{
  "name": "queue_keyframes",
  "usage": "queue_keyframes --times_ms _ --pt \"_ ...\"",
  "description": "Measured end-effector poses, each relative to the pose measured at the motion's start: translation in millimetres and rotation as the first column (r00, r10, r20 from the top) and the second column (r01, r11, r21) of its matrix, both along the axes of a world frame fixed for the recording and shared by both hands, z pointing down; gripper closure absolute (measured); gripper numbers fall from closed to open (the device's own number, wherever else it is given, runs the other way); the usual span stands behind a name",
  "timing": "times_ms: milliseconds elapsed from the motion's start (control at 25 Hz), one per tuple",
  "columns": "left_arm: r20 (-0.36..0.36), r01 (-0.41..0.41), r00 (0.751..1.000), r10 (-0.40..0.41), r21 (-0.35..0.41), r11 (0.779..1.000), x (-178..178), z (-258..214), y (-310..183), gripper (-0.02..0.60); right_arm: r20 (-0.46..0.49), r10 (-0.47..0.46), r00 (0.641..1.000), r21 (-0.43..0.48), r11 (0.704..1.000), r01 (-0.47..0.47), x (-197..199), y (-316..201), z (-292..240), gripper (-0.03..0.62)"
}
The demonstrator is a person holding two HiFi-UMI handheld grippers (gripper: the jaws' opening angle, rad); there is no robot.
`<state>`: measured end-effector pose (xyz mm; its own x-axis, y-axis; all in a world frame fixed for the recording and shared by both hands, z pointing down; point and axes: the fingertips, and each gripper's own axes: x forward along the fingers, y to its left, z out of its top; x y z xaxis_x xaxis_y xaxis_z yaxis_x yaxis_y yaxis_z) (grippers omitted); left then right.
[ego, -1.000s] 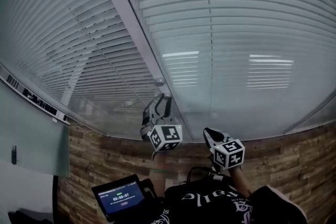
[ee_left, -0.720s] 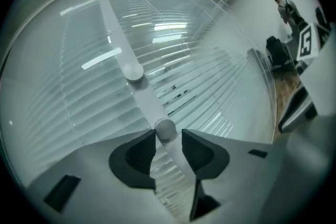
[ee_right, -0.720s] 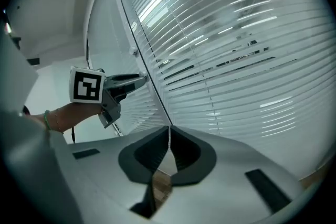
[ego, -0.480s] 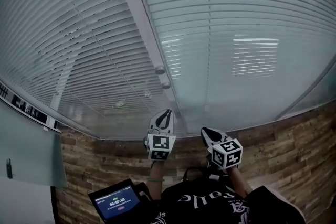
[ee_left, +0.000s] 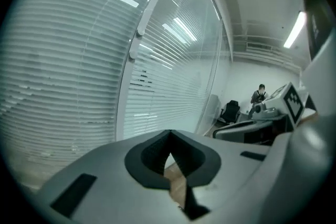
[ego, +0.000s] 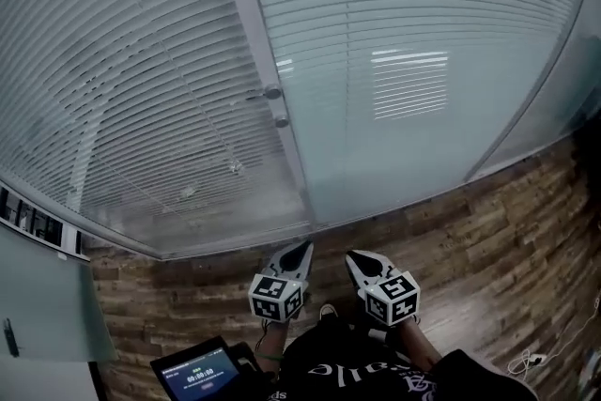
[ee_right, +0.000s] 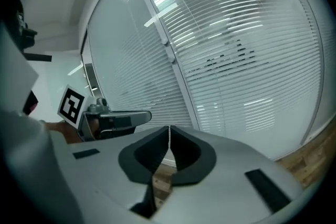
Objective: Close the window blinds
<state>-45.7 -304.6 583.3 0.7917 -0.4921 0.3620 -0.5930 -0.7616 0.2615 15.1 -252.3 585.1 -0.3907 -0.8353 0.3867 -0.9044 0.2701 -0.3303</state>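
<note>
Your left claw [ego: 302, 247] was shut on nothing in the head view. It had closed within the last second and had come down from beside the knobs [ego: 272, 93] on the post [ego: 246, 14] to a low station near your body. The right claw [ego: 353, 256] sat just to its right, equally low. The blinds [ego: 141, 89] hung far off behind the glass, either side of the post, their slats lying close. I judge the closing likely finished, though fine gaps could not be ruled out.

In the left gripper view, the left claw [ee_left: 169, 136] had its tips together with only floor showing behind them. The knobs [ee_left: 140, 33] stood well apart, up and to the left, and the room to the right was open.

In the right gripper view, the right claw [ee_right: 169, 129] was closed and empty, and the left claw [ee_right: 118, 119] lay near on its left. The blinds [ee_right: 236, 34] filled the far side, with free room before the glass.
</note>
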Motion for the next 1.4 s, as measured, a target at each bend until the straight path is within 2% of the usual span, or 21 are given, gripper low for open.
queue_keyframes --times_ms 120,240,400,560,680,760,840,920,1040,1240,1400 --pt "-0.068 0.025 0.997 -0.029 -0.063 0.998 -6.7 -2.5 18.2 0.577 -0.014 -0.002 1.000 0.003 1.000 0.002 -6.0 20.2 -8.4 0.574" --pt "-0.089 0.029 0.995 -0.036 -0.083 0.996 -3.8 -4.5 43.8 0.577 -0.021 0.002 1.000 0.010 1.000 -0.001 -2.0 41.4 -13.4 0.572" --pt "-0.102 0.033 0.994 -0.039 -0.066 0.997 2.6 -15.4 84.7 0.577 -0.002 0.010 1.000 0.031 0.999 -0.010 9.2 76.4 -21.5 0.572" --pt "-0.122 0.117 0.985 -0.120 -0.032 0.993 5.5 -30.5 136.0 0.577 -0.010 -0.040 0.999 0.064 0.997 0.041 19.7 134.1 -30.8 0.574" --pt "-0.179 0.207 0.961 -0.211 -0.042 0.977 10.6 -36.8 197.9 0.577 -0.015 -0.083 0.996 0.069 0.994 0.084 32.3 200.2 -30.3 0.573" --pt "-0.234 0.274 0.929 -0.286 -0.084 0.958 12.5 -34.7 242.8 0.577 -0.022 -0.121 0.992 0.063 0.991 0.122 40.1 244.5 -26.3 0.573" --pt "-0.259 0.318 0.903 -0.342 -0.129 0.939 13.8 -28.7 287.9 0.577 -0.027 -0.161 0.987 0.054 0.985 0.162 44.6 284.7 -21.9 0.574" --pt "-0.245 0.345 0.896 -0.371 -0.144 0.927 14.3 -23.7 330.0 0.577 -0.021 -0.194 0.981 0.039 0.980 0.195 46.1 319.1 -18.2 0.574" --pt "-0.207 0.364 0.899 -0.386 -0.137 0.921 13.7 -21.4 378.2 0.577 -0.006 -0.229 0.973 0.034 0.973 0.229 44.5 353.7 -16.9 0.572" --pt "-0.185 0.383 0.899 -0.397 -0.111 0.917 -0.6 -23.5 427.8 0.577 -0.004 -0.285 0.958 0.055 0.957 0.285 21.3 390.6 -22.4 0.574" --pt "-0.198 0.371 0.902 -0.384 -0.100 0.923 -12.6 -29.1 459.1 0.577 -0.006 -0.315 0.949 0.059 0.947 0.315 -2.1 424.6 -24.4 0.572"
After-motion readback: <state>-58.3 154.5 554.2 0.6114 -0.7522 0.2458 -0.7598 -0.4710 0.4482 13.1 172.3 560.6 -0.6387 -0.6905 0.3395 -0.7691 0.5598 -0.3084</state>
